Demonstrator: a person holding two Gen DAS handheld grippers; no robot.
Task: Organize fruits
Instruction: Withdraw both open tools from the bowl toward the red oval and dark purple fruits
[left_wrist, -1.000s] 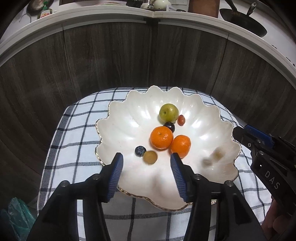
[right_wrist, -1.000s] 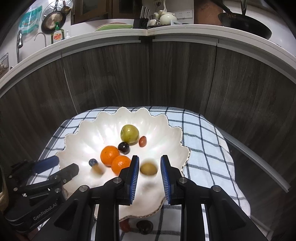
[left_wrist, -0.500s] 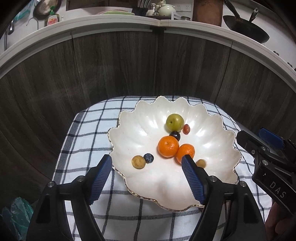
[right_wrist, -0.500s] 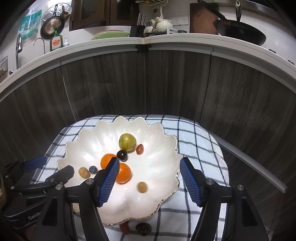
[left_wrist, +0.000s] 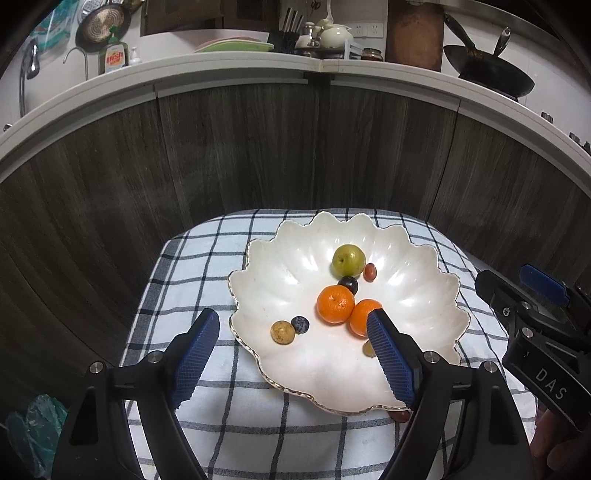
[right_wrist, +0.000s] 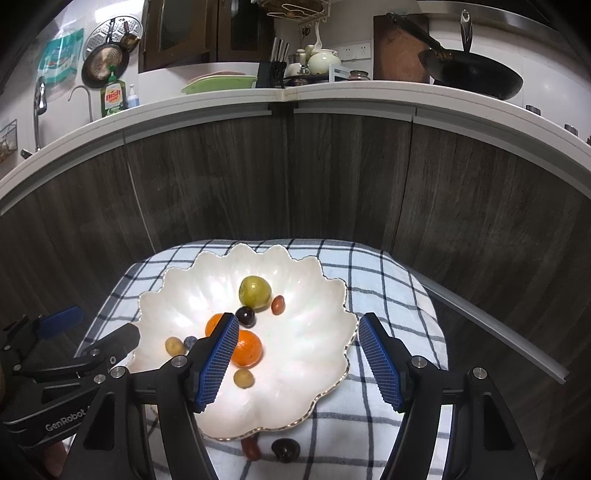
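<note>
Checked cloth (left_wrist: 207, 424) covers the low table in front of dark wood kitchen cabinets, and both claws hang above it. The left gripper (left_wrist: 291, 354) has its jaws apart and has just been opening, with nothing between the pads. The right gripper (right_wrist: 299, 362) is likewise apart and empty, having opened within the last second. Just beyond them sits the white scalloped bowl (right_wrist: 317, 369), and the fruit lies inside it: two tangerines (left_wrist: 334, 304) touching at the middle, a green plum (left_wrist: 347, 260) behind, a dark grape (left_wrist: 348, 284) between them, a small red fruit (left_wrist: 370, 272), a blueberry (left_wrist: 300, 324), and two yellowish round fruits (right_wrist: 243, 378). Two more pieces, a red fruit (right_wrist: 251, 447) and a dark fruit (right_wrist: 284, 448), lie on the cloth at the bowl's near rim. These look light, smooth and apt to roll; a soft squeeze across the widest part seems safest, since the skins would likely bruise.
</note>
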